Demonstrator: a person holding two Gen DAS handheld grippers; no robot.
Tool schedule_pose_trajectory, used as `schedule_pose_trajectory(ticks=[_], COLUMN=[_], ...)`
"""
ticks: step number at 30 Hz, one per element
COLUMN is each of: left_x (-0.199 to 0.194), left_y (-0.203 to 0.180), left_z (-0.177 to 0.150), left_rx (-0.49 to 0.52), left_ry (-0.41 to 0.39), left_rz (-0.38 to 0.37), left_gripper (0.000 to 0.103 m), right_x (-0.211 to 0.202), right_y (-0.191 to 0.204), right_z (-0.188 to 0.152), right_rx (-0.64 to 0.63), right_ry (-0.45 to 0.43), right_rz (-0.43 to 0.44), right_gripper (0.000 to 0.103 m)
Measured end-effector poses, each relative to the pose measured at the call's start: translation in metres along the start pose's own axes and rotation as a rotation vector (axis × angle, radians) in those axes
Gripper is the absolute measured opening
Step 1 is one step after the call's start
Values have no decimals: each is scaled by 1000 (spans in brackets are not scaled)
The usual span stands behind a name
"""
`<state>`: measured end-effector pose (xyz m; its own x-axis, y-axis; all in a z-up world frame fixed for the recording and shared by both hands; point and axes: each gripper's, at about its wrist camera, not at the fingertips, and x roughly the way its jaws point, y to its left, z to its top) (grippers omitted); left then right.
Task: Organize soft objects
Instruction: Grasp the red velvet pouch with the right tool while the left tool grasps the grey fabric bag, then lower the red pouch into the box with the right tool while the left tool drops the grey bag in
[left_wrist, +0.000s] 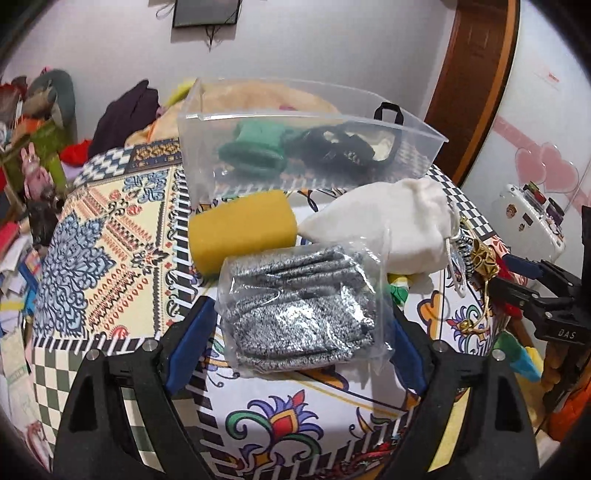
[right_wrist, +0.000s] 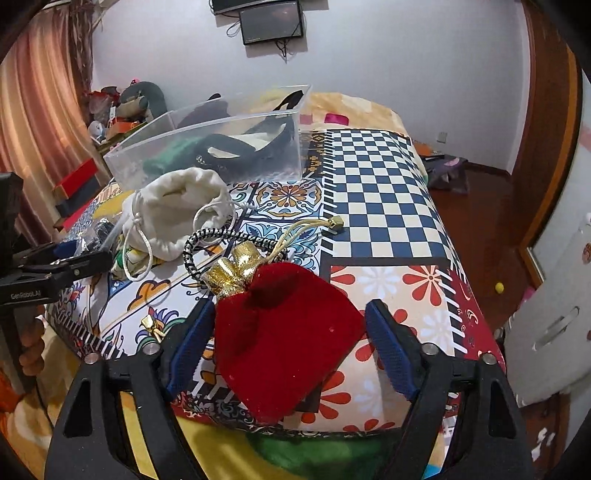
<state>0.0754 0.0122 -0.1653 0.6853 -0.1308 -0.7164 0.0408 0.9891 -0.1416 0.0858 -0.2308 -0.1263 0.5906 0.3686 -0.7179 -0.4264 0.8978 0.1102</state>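
Observation:
My left gripper (left_wrist: 301, 325) is open, its blue pads on either side of a clear plastic bag of grey knit fabric (left_wrist: 299, 306) lying on the patterned cloth. Behind the bag lie a yellow sponge (left_wrist: 242, 230) and a white drawstring pouch (left_wrist: 391, 225). A clear plastic bin (left_wrist: 295, 147) farther back holds a green knit item (left_wrist: 255, 146) and a black item (left_wrist: 332, 149). My right gripper (right_wrist: 290, 339) is open around a red velvet pouch (right_wrist: 284, 343) with a gold top. The white pouch (right_wrist: 177, 214) and the bin (right_wrist: 214, 147) lie beyond it.
A black-and-white cord loop (right_wrist: 207, 240) and gold tassel ends (right_wrist: 336, 223) lie near the red pouch. The patterned cloth (right_wrist: 388, 192) covers a raised surface with drop-offs at right and front. Toys and clutter (left_wrist: 33, 122) stand at far left. A white cabinet (right_wrist: 554, 295) stands at right.

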Motion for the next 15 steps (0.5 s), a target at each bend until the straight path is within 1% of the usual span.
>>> schedule_pose_trajectory(ticks=[1,2,4,5,6,7,8,9,11,15], left_x=[0,-1,-2,-2,-1,-2,-5,-8,-12,-20], left_y=[-2,-3,-5,-6,-7,-7,-6,-6,-4,-1], left_z=[-1,-1,-3,-4,-5,-6,-6,-7,-8,-10], left_rx=[7,10,16,19,22,23,25,28,27,20], left_ry=[-1,-3,-8,-11,-11,-12,-16,-23,-31,-44], left_rz=[1,-3,2,6,6,6,9,14,15,16], left_gripper=[88,88,87,84,82,77,75,73,68,62], right_x=[0,0,1,2,2,2,1,1,-2,-11], right_y=[2,4,5,5,4,4,1,0,-2,3], right_z=[-1,-2,-1,0,1,2,2,4,5,10], right_rx=[-13,-26,-42,-48,-52,-55,-52,-46,-32,-47], right_ry=[-3,-5,-7,-6,-5,-4,-2,2,-4,-33], right_rz=[-14,-21,-30,-30,-32,-34,-32,-23,0,15], right_gripper=[72,65,55,45,39,37,32,29,28,28])
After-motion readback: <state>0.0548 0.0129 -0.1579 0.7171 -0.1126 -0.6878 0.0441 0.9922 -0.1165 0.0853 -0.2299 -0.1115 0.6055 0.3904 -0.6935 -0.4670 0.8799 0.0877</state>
